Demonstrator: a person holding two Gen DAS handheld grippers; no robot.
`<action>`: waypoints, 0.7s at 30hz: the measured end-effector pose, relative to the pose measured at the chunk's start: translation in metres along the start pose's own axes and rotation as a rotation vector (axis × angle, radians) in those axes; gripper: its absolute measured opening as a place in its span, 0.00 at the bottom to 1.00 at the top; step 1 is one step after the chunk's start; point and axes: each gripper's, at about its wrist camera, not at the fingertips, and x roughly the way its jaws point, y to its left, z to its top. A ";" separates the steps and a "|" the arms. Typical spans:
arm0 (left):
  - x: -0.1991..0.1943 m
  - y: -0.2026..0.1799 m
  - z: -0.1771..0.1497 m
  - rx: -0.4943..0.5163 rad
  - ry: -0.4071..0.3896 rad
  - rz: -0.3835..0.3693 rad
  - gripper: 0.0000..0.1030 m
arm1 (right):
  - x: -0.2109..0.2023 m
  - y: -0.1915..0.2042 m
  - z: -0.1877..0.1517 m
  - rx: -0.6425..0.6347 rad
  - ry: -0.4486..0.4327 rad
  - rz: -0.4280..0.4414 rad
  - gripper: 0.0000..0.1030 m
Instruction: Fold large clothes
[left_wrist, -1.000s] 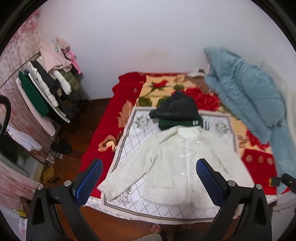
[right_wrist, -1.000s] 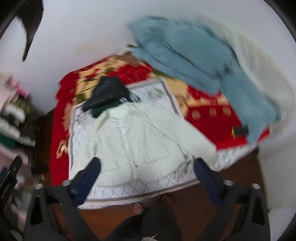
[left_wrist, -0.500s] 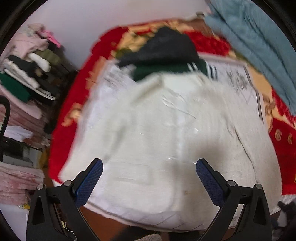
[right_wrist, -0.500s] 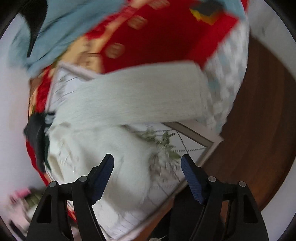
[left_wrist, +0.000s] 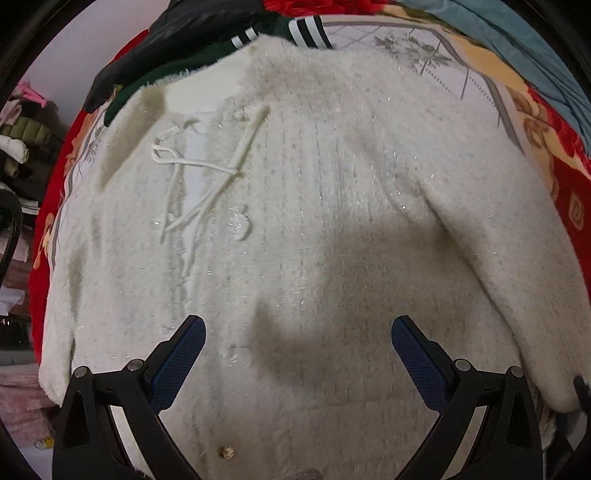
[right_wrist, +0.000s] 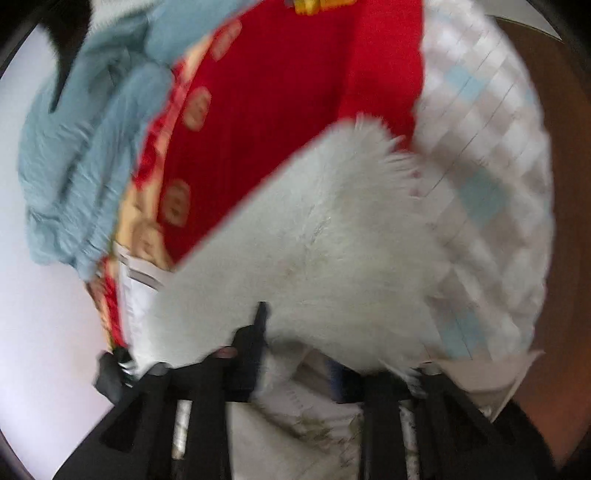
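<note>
The left tongs (left_wrist: 297, 345) are held apart above the white cardigan (left_wrist: 314, 229); the right tongs (right_wrist: 295, 363), just closing, enclose its sleeve (right_wrist: 332, 236), presumably for folding inward.

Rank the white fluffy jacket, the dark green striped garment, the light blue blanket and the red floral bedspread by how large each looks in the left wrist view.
1. White jacket, fills most of the frame, partly because it is nearest.
2. Red bedspread, seen only in strips at the edges.
3. Green garment and blue blanket: similar slivers, both cut off, too close to rank.
</note>
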 end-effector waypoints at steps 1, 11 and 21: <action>0.006 -0.002 0.002 -0.001 0.010 -0.002 1.00 | 0.011 -0.002 -0.001 0.013 0.003 0.014 0.53; -0.001 0.047 0.011 -0.048 -0.025 0.014 1.00 | -0.028 0.081 -0.025 -0.097 -0.219 0.012 0.07; -0.025 0.173 0.023 -0.266 -0.056 0.037 1.00 | -0.080 0.273 -0.121 -0.594 -0.203 0.151 0.07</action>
